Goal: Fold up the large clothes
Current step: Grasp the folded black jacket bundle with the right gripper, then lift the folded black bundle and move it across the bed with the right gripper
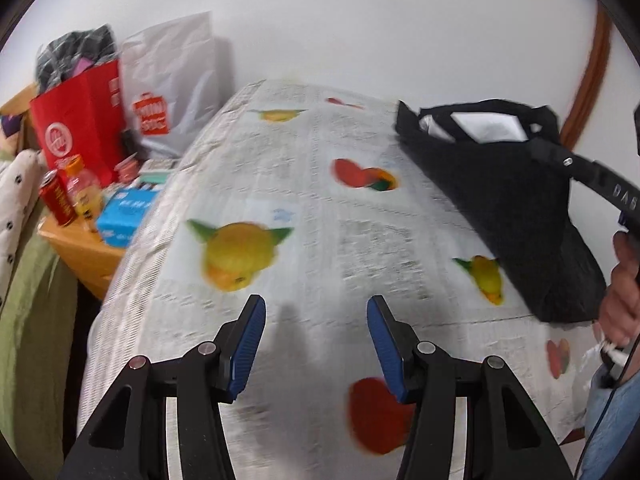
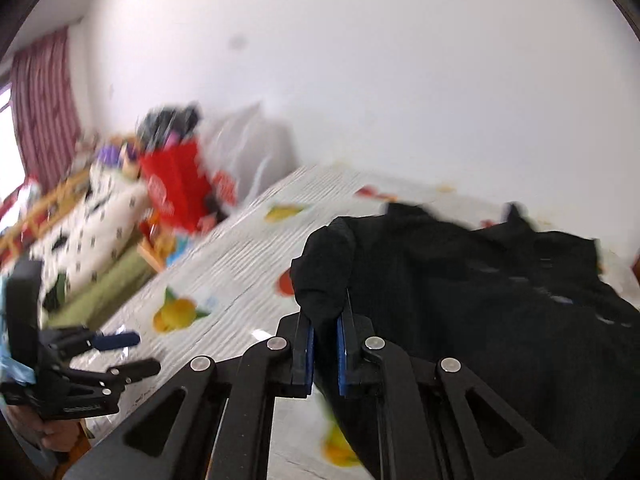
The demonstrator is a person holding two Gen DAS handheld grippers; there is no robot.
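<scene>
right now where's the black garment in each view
Left wrist view: the black garment hangs at the right, lifted over the tablecloth, held by the right gripper.
Right wrist view: it fills the centre and right, a bunch pinched in the right gripper.
Shared landmark: the red bag, at the left in both.

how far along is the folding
Early on. Done: right gripper has shut on a bunch of the black garment. In hand: it holds that edge lifted off the table. Left: the left gripper is open and empty; no fold shows yet.
</scene>
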